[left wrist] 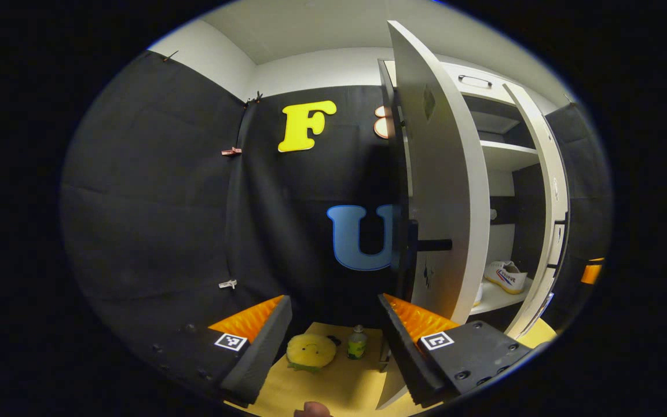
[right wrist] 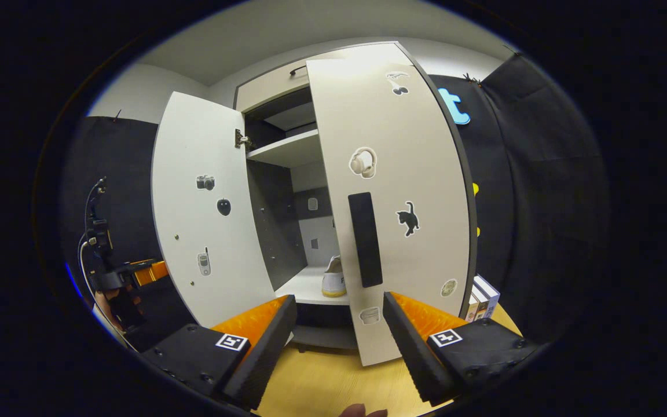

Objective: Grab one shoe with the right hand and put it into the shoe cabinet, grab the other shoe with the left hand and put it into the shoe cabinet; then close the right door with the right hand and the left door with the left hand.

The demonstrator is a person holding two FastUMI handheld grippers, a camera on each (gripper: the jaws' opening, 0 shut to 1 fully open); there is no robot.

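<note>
The white shoe cabinet stands with both doors ajar. On its lower shelf sits a white shoe, whose heel shows in the right gripper view. The right door, swung partway in, carries a black handle just beyond my open right gripper, which holds nothing. The left door is seen almost edge-on, right of my open, unloaded left gripper. The left door stands wide open. Farther left a hand holds the left gripper.
A yellow plush and a small bottle lie on the wooden floor by the black cloth wall, left of the cabinet. Several books stand on the floor to the right of the cabinet.
</note>
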